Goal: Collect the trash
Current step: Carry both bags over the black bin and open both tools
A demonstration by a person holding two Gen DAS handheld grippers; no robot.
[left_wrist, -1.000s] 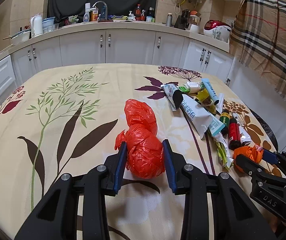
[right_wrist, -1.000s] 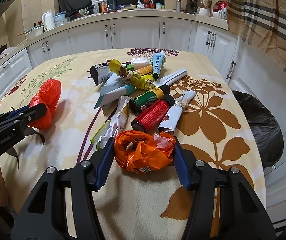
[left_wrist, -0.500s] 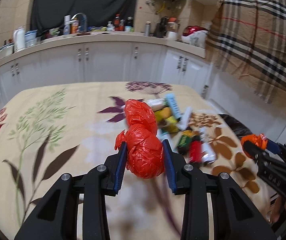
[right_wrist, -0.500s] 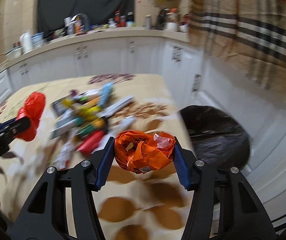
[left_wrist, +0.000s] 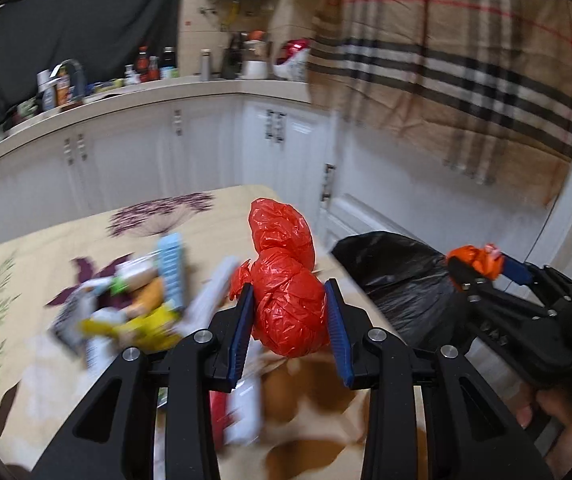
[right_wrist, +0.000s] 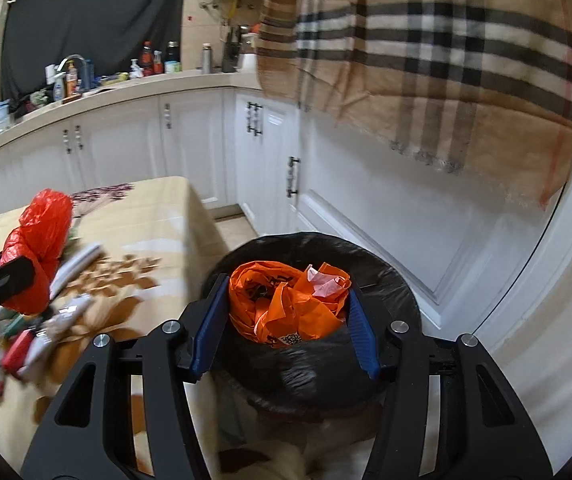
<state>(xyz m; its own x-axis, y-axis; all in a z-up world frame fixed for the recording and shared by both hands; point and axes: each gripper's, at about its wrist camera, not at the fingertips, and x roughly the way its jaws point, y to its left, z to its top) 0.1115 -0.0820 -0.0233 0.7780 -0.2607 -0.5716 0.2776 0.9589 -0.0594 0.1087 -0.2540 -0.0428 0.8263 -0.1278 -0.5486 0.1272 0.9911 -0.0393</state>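
Note:
My left gripper [left_wrist: 290,332] is shut on a crumpled red plastic bag [left_wrist: 288,280] and holds it above the table's right part. It also shows in the right wrist view [right_wrist: 37,256]. My right gripper [right_wrist: 286,328] is shut on a crumpled orange plastic bag [right_wrist: 286,304] and holds it over the black-lined trash bin [right_wrist: 382,280] beside the table. In the left wrist view the orange bag [left_wrist: 476,260] hangs over the bin [left_wrist: 398,268].
A pile of tubes, bottles and wrappers [left_wrist: 137,308] lies on the floral tablecloth [left_wrist: 13,280]. White cabinets [right_wrist: 193,140] and a cluttered counter stand behind. A plaid cloth [right_wrist: 446,60] hangs at the upper right above the bin.
Both grippers have swung right with their bags. The orange bag went from above the table to over the bin. The red bag now hangs near the table's right edge.

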